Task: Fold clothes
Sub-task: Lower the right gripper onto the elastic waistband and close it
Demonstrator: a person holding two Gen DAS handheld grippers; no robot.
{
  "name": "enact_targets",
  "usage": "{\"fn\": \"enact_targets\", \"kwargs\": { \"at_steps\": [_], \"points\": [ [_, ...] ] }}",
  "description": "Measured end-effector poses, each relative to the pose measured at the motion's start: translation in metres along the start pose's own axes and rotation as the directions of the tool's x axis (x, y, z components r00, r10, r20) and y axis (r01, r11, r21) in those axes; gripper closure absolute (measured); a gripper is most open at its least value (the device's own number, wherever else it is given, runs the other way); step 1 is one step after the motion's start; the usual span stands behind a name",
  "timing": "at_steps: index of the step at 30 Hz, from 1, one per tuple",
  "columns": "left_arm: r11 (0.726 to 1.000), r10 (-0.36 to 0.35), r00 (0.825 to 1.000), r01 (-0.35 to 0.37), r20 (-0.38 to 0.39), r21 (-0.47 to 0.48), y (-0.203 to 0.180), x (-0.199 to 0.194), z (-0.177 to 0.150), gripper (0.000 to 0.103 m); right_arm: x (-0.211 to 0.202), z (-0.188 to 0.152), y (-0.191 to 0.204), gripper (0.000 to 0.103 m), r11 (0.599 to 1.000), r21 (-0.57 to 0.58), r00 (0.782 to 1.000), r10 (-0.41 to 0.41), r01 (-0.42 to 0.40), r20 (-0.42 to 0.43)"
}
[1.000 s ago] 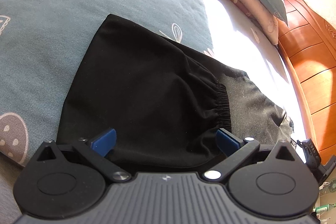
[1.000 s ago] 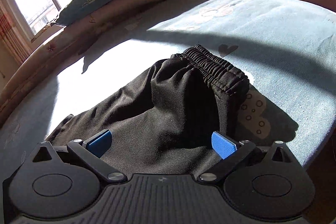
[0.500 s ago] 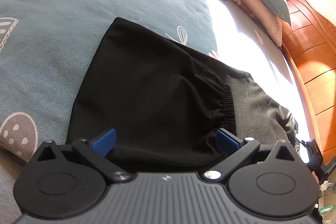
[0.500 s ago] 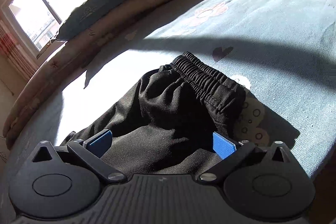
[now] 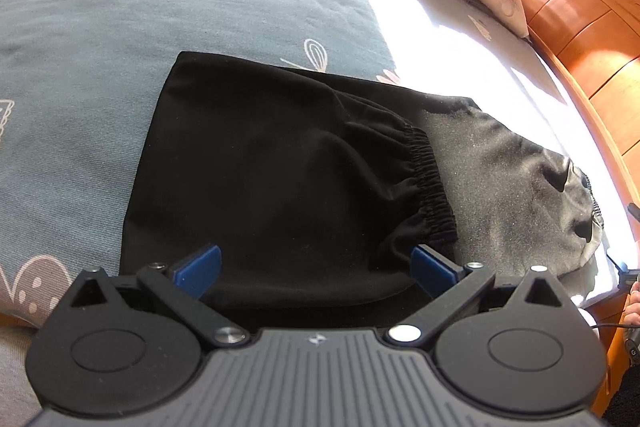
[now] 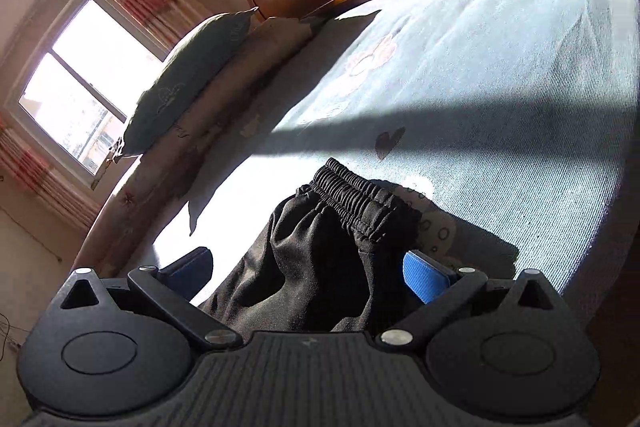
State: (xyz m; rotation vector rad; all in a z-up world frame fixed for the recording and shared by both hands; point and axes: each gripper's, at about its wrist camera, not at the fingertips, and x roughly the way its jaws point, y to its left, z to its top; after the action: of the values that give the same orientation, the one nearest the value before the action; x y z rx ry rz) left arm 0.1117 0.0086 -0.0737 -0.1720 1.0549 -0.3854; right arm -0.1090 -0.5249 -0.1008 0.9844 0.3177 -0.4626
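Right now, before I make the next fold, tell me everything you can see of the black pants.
The pants are plain black, of a soft matte fabric, lying folded on the blue bedspread. A gathered elastic cuff rests on top of the lower layer, which reaches into the sunlight and looks grey there. In the right view the ribbed waistband is bunched and raised. Both grippers are open and hold nothing; whether they touch the cloth cannot be told.

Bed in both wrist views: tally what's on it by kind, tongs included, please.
Black garment (folded, elastic waistband): 1
Pillows stacked at the bed's edge: 2, teal pillow lying on pink pillow
Tongs, both open: 2, left tongs, right tongs
Total: 5
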Motion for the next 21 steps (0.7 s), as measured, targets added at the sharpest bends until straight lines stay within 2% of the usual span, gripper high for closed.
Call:
{"fn": "enact_targets", "kwargs": {
  "at_steps": [3,6,11,13,21],
  "points": [
    [1.0,-0.005,1.0,0.005,-0.009,0.012,-0.005,0.002,0.0,0.002,0.007,0.009,-0.019,0.001,0.996,0.087,0.999,0.021,-0.019,-0.027],
    [1.0,-0.002,1.0,0.002,-0.013,0.019,-0.01,0.002,-0.002,0.002,0.023,0.02,-0.029,0.001,0.993,0.116,0.997,0.013,-0.003,-0.081],
    [1.0,0.014,0.999,-0.014,-0.032,0.017,-0.014,0.004,-0.002,0.002,0.056,0.034,-0.044,0.001,0.983,0.177,0.982,0.082,-0.051,-0.171],
    [1.0,0.017,0.999,-0.016,-0.037,0.016,-0.016,0.005,-0.001,0.002,0.066,0.037,-0.049,0.0,0.979,0.194,0.98,0.1,-0.066,-0.173],
    [0.999,0.029,0.998,-0.026,-0.053,0.044,-0.032,0.013,0.002,0.002,0.092,0.053,-0.05,0.0,0.984,0.147,0.97,0.13,-0.102,-0.203]
  ]
}}
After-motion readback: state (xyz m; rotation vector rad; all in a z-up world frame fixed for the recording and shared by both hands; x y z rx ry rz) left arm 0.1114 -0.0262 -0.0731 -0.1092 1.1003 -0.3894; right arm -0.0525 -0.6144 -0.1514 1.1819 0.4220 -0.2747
